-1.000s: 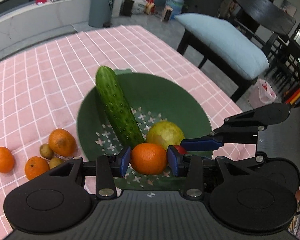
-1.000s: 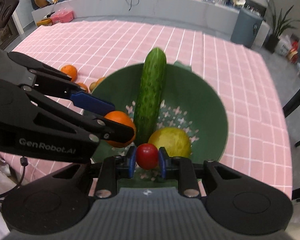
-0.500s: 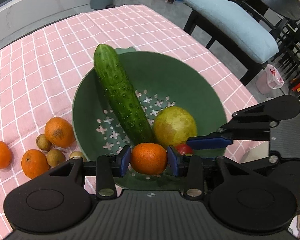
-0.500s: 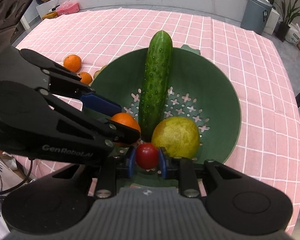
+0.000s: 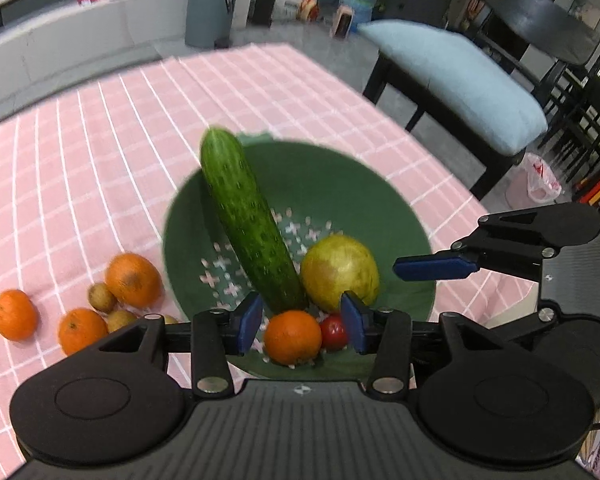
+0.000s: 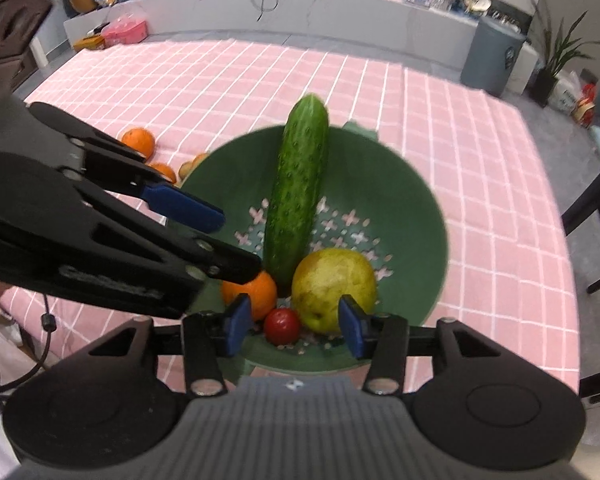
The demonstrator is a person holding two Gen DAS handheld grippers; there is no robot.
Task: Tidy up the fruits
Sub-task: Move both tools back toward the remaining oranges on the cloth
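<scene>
A green colander bowl (image 5: 340,184) (image 6: 404,184) sits on the pink checked cloth. In it lie a cucumber (image 5: 248,220) (image 6: 298,196), a yellow-green pear (image 5: 340,272) (image 6: 334,286), an orange (image 5: 293,337) (image 6: 256,294) and a small red tomato (image 5: 334,332) (image 6: 282,325). My left gripper (image 5: 302,322) is open just above the orange, not touching it. My right gripper (image 6: 294,326) is open around the tomato, with gaps on both sides.
Three more oranges (image 5: 132,280) and several small brown fruits (image 5: 102,297) lie on the cloth left of the bowl. A cushioned black bench (image 5: 452,80) stands past the table's right edge. A grey bin (image 6: 492,56) stands beyond the far edge.
Both grippers have opened and let go: the orange and the tomato now rest in the bowl near its front rim. Both grippers have pulled back and up slightly.
</scene>
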